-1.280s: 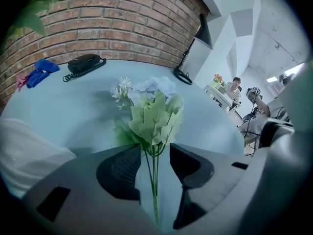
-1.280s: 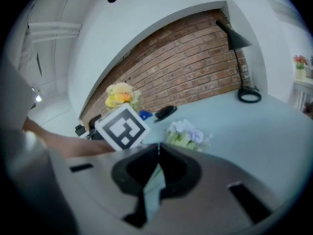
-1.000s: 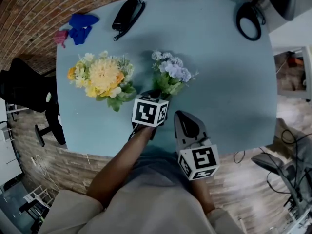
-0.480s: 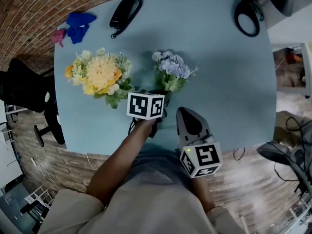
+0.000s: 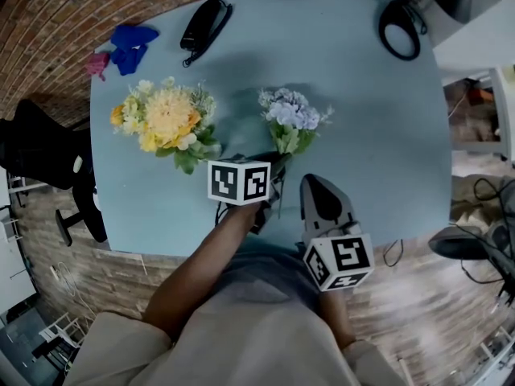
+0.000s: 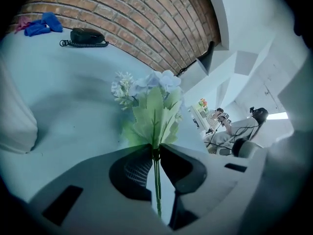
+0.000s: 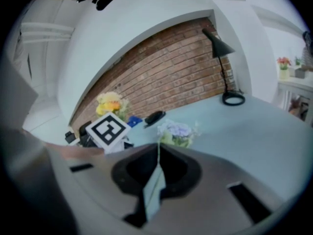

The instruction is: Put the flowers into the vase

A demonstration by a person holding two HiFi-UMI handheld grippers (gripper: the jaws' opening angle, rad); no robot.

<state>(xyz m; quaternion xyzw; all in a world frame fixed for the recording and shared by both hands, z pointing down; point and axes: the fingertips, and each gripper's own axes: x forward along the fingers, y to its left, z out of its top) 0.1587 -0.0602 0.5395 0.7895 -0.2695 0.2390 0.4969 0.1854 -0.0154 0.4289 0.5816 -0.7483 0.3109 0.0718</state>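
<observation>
Fingers of the left gripper have just been closing and now pinch the thin green stem of the pale blue flowers; the right gripper is closed with nothing between its fingers.

The blue-grey desk carries everything. A big yellow bouquet stands toward its left side, well apart from the pale blue flowers. These are near the middle, blooms pointing away from the person and stem end at the left gripper, close to the desk's near edge. Whether the blooms rest on the desk cannot be told. Along the far edge lie a black telephone, a lamp's black ring base, a blue cloth and, beside it, a small pink item. The right gripper hovers just right of the left one.
</observation>
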